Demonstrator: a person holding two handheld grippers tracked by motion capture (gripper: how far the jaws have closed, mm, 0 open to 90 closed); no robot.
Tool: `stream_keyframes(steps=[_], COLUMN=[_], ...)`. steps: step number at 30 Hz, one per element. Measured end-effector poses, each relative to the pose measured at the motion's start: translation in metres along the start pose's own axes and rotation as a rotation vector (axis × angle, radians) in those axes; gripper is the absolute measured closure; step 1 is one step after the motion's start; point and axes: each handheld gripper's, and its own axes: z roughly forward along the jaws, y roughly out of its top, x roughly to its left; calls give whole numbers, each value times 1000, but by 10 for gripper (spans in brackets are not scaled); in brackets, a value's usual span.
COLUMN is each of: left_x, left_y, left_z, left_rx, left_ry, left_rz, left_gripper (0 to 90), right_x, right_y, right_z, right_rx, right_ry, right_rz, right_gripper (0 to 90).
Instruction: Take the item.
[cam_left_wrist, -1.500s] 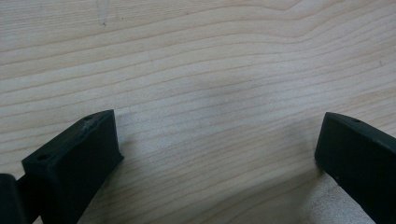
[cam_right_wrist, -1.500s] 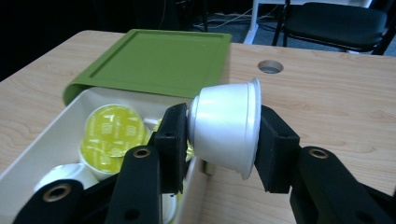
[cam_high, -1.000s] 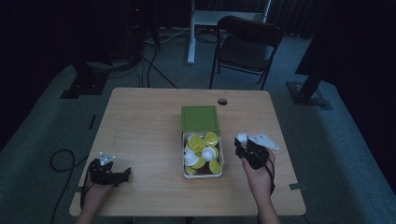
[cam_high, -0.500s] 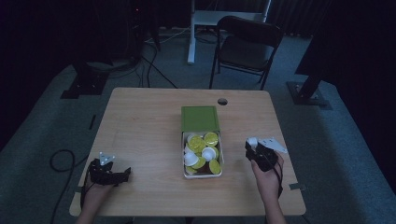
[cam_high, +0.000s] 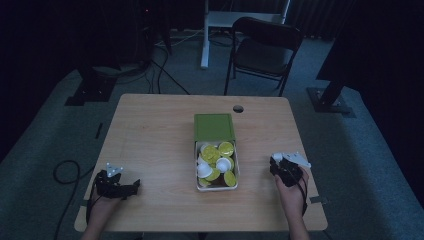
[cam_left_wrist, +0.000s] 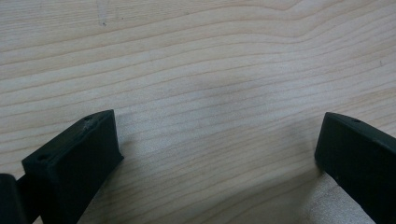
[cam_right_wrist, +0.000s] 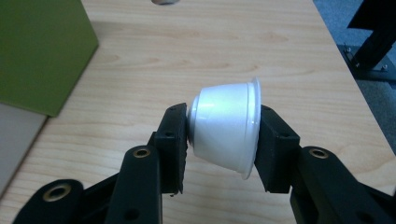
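Pinching a white cup (cam_right_wrist: 226, 128) sideways between its jaws, the right tool (cam_high: 286, 169) has drawn back from the box (cam_high: 216, 175) toward the desk's (cam_high: 150, 130) right front edge, so one cup seems to be out. Bare wood lies around it for setting down. The left tool (cam_high: 116, 184) rests spread near the left front corner. Beyond, the green lid (cam_high: 214, 127) sits behind the box.
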Motion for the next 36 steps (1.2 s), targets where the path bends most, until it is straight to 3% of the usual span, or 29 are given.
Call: stream_keyframes(steps=[15,22,32,36], left_x=[0,0,0,0], left_y=[0,0,0,0], left_z=[0,0,0,0], left_rx=[1,0,1,0], left_ry=[0,0,0,0], left_rz=[0,0,0,0], left_gripper=[0,0,0,0], right_x=[-14,-18,-17,-17], right_y=[-16,-21,-24,-23], right_z=[11,14,16,15], right_rx=[49,71,74,97], right_ry=[-49,-47,-63,-46], right_rz=[-7,5,-19,2], right_gripper=[583,581,578,569])
